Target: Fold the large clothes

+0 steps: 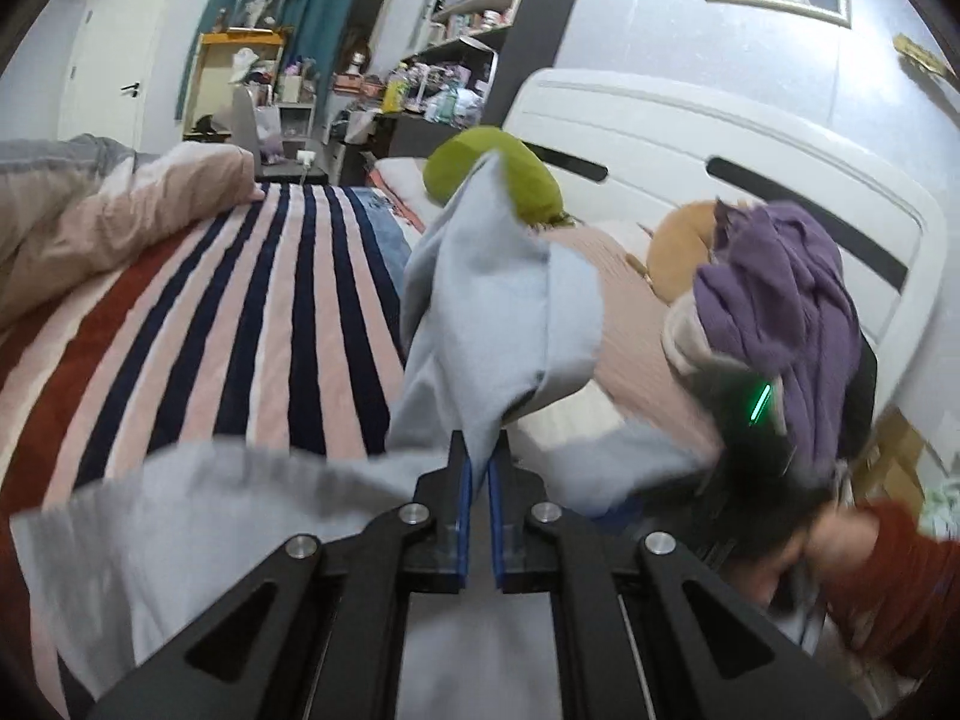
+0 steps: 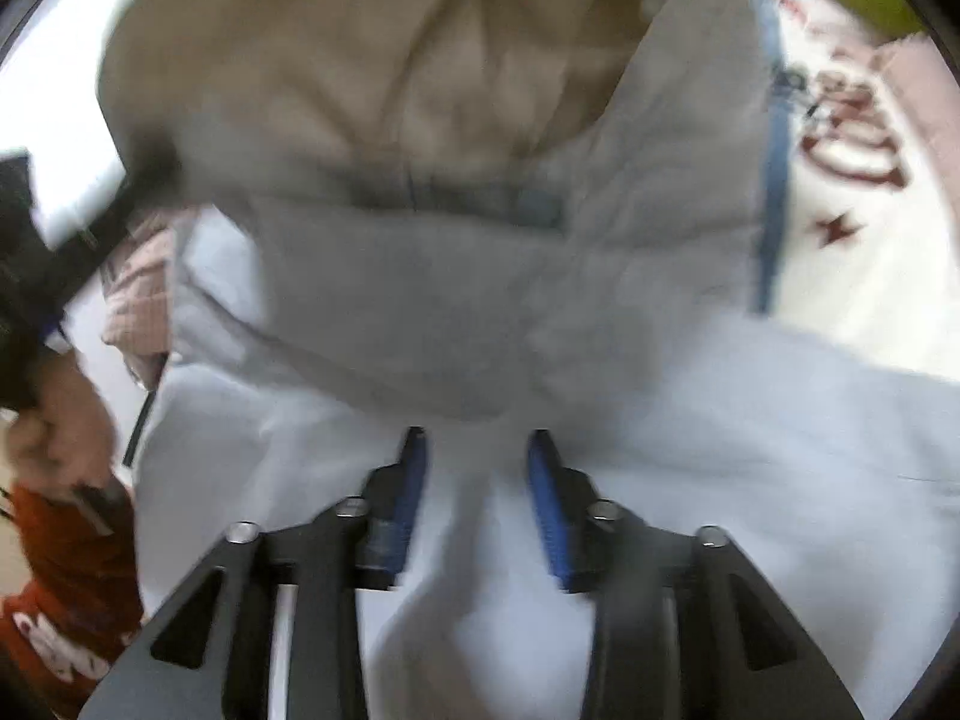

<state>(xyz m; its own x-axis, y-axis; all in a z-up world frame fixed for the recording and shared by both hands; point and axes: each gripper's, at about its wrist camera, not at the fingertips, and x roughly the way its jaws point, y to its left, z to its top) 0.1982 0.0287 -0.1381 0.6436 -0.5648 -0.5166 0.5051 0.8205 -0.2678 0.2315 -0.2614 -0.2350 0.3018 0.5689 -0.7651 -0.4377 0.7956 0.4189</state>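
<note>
Soft, limp pale garment (image 1: pixel 498 300) pinched at centre frame by left hand-held gripper (image 1: pixel 478 468); right hand-held gripper (image 2: pixel 477 450) spread apart, best clamped on an edge.

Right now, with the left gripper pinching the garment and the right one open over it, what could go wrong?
1. The left gripper holds only a thin edge of the grey garment; a pull may slip it free.
2. The right gripper is open over loose cloth; shutting now may catch several layers at once.
3. The purple clothes sit close to the lifted garment and could be dragged along.
</note>
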